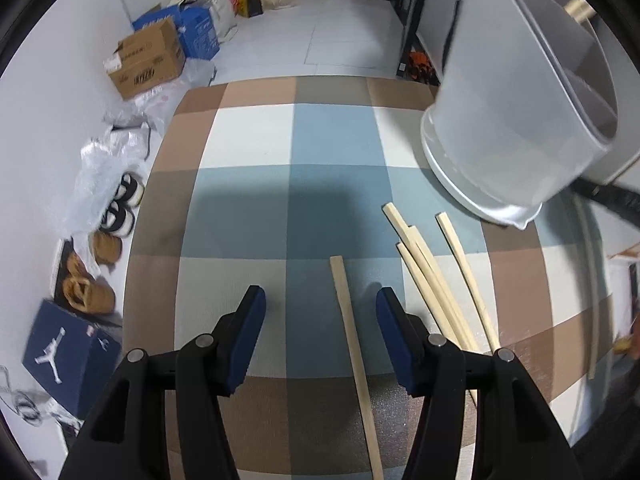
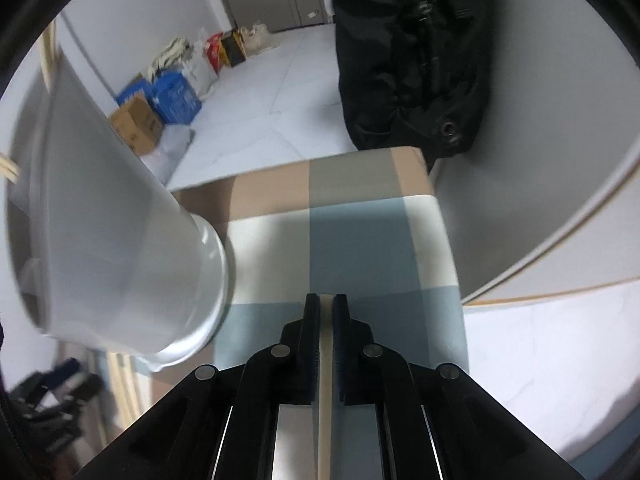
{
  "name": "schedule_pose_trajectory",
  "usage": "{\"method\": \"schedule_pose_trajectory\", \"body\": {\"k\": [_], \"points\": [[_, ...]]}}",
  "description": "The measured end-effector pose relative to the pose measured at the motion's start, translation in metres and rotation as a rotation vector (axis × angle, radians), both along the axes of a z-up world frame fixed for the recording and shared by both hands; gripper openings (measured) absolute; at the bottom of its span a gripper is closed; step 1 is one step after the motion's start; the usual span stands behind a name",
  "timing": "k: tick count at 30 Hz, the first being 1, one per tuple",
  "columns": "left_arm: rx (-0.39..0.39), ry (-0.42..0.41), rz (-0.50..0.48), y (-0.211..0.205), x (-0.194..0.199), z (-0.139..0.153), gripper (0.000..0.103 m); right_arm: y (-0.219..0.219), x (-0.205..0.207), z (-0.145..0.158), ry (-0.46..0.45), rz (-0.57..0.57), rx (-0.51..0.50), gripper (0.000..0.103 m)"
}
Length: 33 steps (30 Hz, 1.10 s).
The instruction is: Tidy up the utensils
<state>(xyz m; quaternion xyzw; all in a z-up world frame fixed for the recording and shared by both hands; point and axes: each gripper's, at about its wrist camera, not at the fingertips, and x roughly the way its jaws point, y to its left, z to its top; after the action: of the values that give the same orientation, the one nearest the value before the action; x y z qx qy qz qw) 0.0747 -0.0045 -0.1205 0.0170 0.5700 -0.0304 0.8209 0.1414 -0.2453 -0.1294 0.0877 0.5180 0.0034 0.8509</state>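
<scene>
My left gripper (image 1: 320, 300) hangs open over the checked tablecloth (image 1: 248, 208). One pale wooden chopstick (image 1: 350, 328) lies on the cloth between its fingers, nearer the right finger and untouched. Several more chopsticks (image 1: 430, 280) lie loose just to the right. A grey-white utensil holder (image 1: 512, 120) with inner dividers stands at the back right, chopstick ends (image 1: 578, 8) poking from its top. In the right wrist view my right gripper (image 2: 326, 304) is shut on a single chopstick (image 2: 325, 360) running back between its pads. The holder (image 2: 120, 220) stands close on its left.
Beyond the table's left edge the floor holds a cardboard box (image 1: 146, 60), plastic bags, shoes (image 1: 120, 208) and a blue shoebox (image 1: 68, 356). A black garment (image 2: 412, 60) hangs past the table's far right corner. A curved grey wall (image 2: 540, 180) borders the right side.
</scene>
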Motion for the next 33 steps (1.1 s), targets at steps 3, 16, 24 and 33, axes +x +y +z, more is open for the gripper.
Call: {"method": "schedule_pose_trajectory", "body": {"k": [3, 16, 24, 33], "points": [[-0.005, -0.015, -0.006, 0.001, 0.001, 0.001, 0.042, -0.013, -0.010, 0.016, -0.038, -0.022, 0.077, 0.006], [-0.083, -0.111, 0.097, 0.018, -0.002, 0.024, 0.002, -0.032, -0.050, 0.065, -0.190, -0.030, 0.294, 0.006], [-0.143, -0.315, 0.096, 0.016, -0.024, 0.086, 0.002, -0.016, -0.070, 0.106, -0.346, 0.030, 0.320, 0.006], [-0.329, -0.517, 0.085, 0.019, -0.029, 0.156, 0.002, 0.012, -0.071, 0.165, -0.548, 0.110, 0.353, 0.006]]}}
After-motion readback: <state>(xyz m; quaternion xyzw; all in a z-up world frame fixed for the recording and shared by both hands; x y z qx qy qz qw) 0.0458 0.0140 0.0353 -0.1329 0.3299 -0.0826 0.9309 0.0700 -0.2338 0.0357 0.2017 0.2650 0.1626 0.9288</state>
